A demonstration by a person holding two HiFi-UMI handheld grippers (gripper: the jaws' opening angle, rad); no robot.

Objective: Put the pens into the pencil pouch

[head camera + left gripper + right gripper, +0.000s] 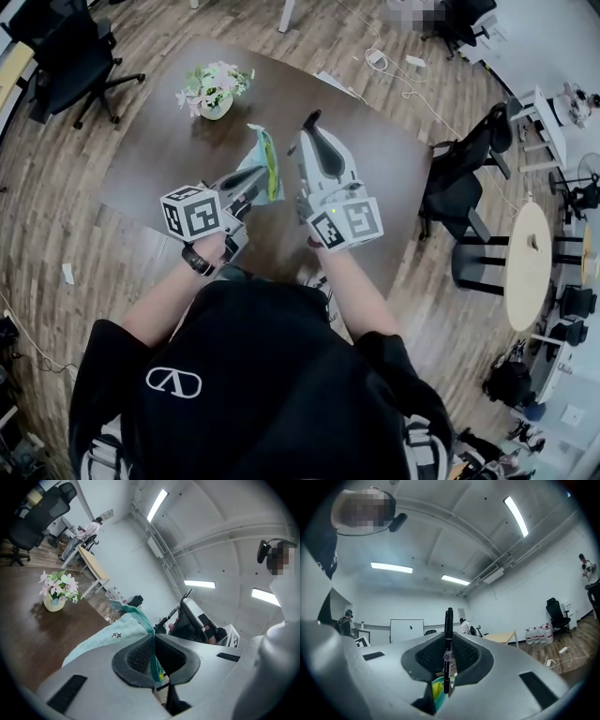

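Head view: the pouch [265, 150] is being held up over the worktop [159, 141] by the left hand-held gripper [261, 180]. The right hand-held gripper [310, 127] is being held just beside it, tip pointing away from the person. Looks like the insert step is being lined up. The main worry is that the pouch is only being gripped by one edge. It's probably hanging floppy, so the mouth could get pushed shut instead of opened when the pen [448, 644] is being poked in. The flowers [216, 89] are well apart, so nothing is being risked there.

Left gripper view: the jaws are being pressed together on the green mesh edge of the pouch, and only a thin strip is being caught between the pads. If that strip is being tugged by the pen, it could slide out and the pouch would be dropped onto the worktop.

Right gripper view: the pen is being pinched between nearly closed jaws, standing upright with a long part sticking out past the pads. With a pinch that narrow it could be swivelled or flicked loose if its end is being snagged on the pouch rim. A bit of pouch is being glimpsed just below the jaws. No other pens are being shown, so how many are left can't be told.
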